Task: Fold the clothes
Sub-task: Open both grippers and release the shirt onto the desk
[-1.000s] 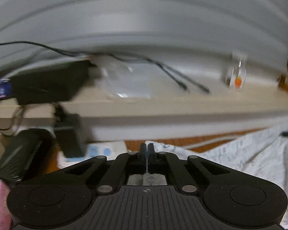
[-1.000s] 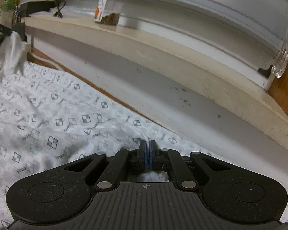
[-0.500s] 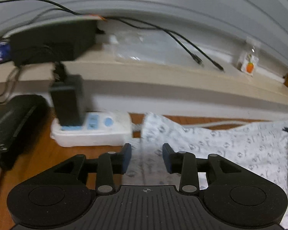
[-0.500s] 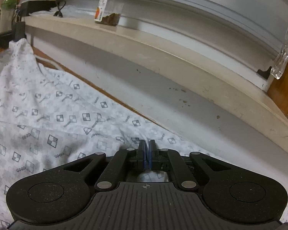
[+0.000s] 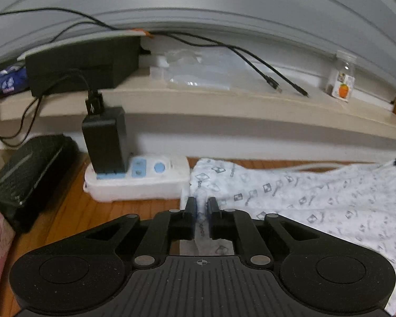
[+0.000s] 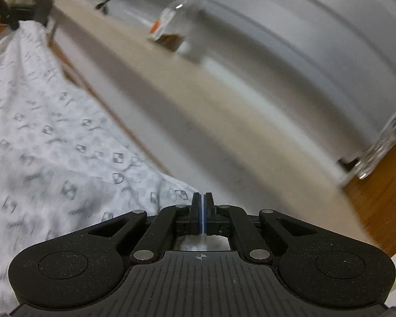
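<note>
Looking along the left gripper [image 5: 202, 207], only that view is showing the white power strip [image 5: 137, 182] with a black adapter [image 5: 105, 140] plugged into it, the black case [image 5: 26, 169] on the left, and two loose black cables [image 5: 264, 74] trailing over the beige ledge [image 5: 224, 108]. The right wrist view is blurring, offering instead a glass object [image 6: 382, 148] at the ledge's far end. Both are catching the small bottle with an orange label [image 5: 343, 76].

The left jaws are closing, with a corner of the white patterned garment [image 5: 303, 203] standing between them, the pads not clearly pressing it. The right gripper [image 6: 202, 206] is clamping tight on a thin edge of the same cloth.

The garment is lying spread and wrinkled on the wooden tabletop [image 5: 74, 219], its grey square-and-letter print running across it, one corner just beside the power strip. Pale grey slats are filling the wall behind the ledge.
</note>
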Demonstrator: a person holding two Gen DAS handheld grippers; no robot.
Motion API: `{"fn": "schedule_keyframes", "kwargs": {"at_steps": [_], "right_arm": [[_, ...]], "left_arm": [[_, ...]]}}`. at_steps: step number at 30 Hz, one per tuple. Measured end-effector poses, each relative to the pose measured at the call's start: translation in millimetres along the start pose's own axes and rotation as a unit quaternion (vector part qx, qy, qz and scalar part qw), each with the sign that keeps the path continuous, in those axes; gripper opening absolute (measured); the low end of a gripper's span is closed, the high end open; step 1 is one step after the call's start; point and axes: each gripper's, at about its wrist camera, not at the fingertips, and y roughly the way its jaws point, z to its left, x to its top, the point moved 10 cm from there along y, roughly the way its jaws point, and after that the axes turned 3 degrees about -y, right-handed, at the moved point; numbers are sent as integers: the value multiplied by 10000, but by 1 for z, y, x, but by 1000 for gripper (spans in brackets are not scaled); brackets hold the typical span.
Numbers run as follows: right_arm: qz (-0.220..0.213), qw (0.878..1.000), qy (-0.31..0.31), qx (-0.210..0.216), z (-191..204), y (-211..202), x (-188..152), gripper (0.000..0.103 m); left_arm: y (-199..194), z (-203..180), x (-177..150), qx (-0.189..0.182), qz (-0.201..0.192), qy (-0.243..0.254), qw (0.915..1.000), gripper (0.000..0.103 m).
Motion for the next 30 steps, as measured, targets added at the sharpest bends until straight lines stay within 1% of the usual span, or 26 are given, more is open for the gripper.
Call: {"fn": "schedule_keyframes", "kwargs": {"at_steps": [1,2,4,5,6,7,9,11,13,15,16,18,19,23,25,26,28,30], "right_arm": [[26,9999,89,96,1,0,-3,2],[3,9998,137,148,1,-1,-5,2],[-53,9995,244,212,-2,-6,-7,4],[-87,9991,328,263,-5,-8,-7,4],[-122,9986,402,330,-6,-10,-7,5],[-159,9979,456,427,-7,-12,-7,8],[-203,9972,488,527,-7,-13,-10,10],[-149,9972,446,577,-5,-11,-13,13],[-48,9969,414,672,-1,-7,-17,24],[6,9965,420,719,2,-5,-19,23],[11,9962,454,743,4,-5,-19,23],[27,9948,588,825,4,-5,-21,23],[35,9939,671,876,3,-5,-22,23],[90,9887,1052,1062,-1,-6,-27,23],[108,9862,1198,1134,-4,-6,-29,24],[113,9853,1248,1158,-5,-6,-29,24],[122,9841,1314,1187,-5,-6,-30,24],[130,9836,1340,1202,-5,-6,-31,24]], "left_arm": [[-1,1,0,-1,27,23,10000,20],[-1,1,1,-5,45,41,10000,23],[1,0,10,1,5,0,10000,39],[3,-2,15,-6,-40,-27,10000,42],[5,-5,19,-62,-62,-48,9999,47],[8,-9,22,-111,-62,-68,9999,48],[18,-15,23,-147,65,-80,9998,48],[23,-23,21,-59,114,63,9999,48],[19,-31,17,17,54,221,9997,48],[8,-44,14,97,-54,488,9987,49],[1,-53,13,73,-141,630,9979,53],[-9,-75,11,-138,-291,759,9966,58],[-13,-86,10,-238,-355,820,9957,59],[-7,-126,5,-512,-398,1025,9926,60],[2,-143,-2,-588,-325,1119,9914,59],[7,-148,-7,-622,-200,1140,9913,59],[16,-152,-16,-651,84,1135,9914,50],[19,-152,-27,-603,326,1198,9904,43]]}}
